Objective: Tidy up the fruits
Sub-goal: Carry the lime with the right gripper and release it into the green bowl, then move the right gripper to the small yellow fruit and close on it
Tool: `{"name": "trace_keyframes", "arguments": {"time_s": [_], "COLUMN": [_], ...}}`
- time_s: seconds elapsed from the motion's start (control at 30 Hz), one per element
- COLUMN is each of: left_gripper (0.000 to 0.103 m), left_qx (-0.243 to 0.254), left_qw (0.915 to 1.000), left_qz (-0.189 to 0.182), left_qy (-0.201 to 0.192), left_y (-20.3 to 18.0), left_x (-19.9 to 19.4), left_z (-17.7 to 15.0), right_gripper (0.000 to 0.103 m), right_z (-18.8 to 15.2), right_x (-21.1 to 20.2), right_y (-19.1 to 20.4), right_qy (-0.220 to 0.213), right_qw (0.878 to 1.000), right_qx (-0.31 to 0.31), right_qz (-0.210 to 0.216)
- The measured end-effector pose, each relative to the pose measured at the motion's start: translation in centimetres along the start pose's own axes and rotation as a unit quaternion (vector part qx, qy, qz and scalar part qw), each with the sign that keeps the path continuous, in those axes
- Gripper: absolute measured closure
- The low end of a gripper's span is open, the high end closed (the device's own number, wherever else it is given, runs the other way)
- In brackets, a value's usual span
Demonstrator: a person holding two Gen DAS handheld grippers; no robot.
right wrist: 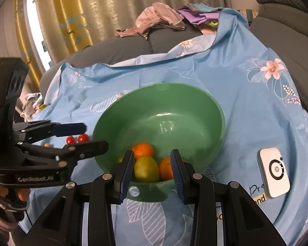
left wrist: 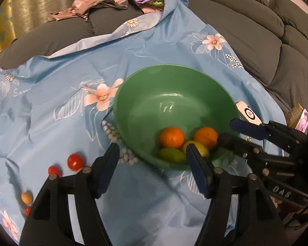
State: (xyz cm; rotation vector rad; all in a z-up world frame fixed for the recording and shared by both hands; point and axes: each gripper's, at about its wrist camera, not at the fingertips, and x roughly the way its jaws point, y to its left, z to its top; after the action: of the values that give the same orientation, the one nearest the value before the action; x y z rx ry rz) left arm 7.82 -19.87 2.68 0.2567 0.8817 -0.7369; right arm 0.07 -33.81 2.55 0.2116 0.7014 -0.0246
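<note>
Both grippers are empty: left gripper (left wrist: 152, 160) has its jaws spread wide with nothing between them, hovering above the blue floral cloth (left wrist: 51, 106) just off the near rim of the green bowl (left wrist: 133, 94); right gripper (right wrist: 152, 170) is also open, jaws apart and framing the bowl's near rim with nothing pinched. Bowl sits about mid-cloth and holds two oranges (left wrist: 171, 137), a green fruit (left wrist: 171, 154) and a yellow one (left wrist: 199, 145), all bunched against its near wall. Loose fruit left on the cloth toward its left edge: two red tomatoes (left wrist: 76, 161), a small tan-orange fruit (left wrist: 26, 197) and another small red one (left wrist: 28, 210). Likely step is picking up a tomato with the left gripper; doing it well means swinging left, coming down with the fingers (left wrist: 107, 166) either side of the nearer tomato, closing gently since it is round, small and may roll on the wrinkled cloth, then releasing low inside the bowl. A white device (right wrist: 274, 172) lies near the cloth's right edge, not part of the job. Hard to read: yellow fruit is half hidden behind the left gripper's right finger, the smallest red fruit is cut off by the gripper body, frames are slightly blurred, so fruit types are guesses
</note>
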Motion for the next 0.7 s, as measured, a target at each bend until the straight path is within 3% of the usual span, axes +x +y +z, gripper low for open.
{"name": "trace_keyframes", "arguments": {"time_s": [0.37, 0.47, 0.7], "left_gripper": [0.009, 0.004, 0.003], "left_qx": [-0.052, -0.073, -0.122], "left_qw": [0.9966, 0.9953, 0.9896], "left_qz": [0.064, 0.063, 0.076], "left_qy": [0.003, 0.009, 0.007], "left_y": [2.7, 3.5, 5.6], "left_x": [-4.9, -6.0, -9.2], "left_z": [-5.2, -6.7, -11.3], "right_gripper": [0.064, 0.058, 0.057], "right_z": [-0.5, -0.7, -1.2], "right_x": [-2.1, -2.7, -3.4], "right_y": [2.9, 4.0, 6.6], "right_qy": [-0.003, -0.004, 0.009], "right_qw": [1.000, 0.999, 0.998], "right_qx": [-0.024, -0.035, -0.053], "right_qz": [0.008, 0.009, 0.021]}}
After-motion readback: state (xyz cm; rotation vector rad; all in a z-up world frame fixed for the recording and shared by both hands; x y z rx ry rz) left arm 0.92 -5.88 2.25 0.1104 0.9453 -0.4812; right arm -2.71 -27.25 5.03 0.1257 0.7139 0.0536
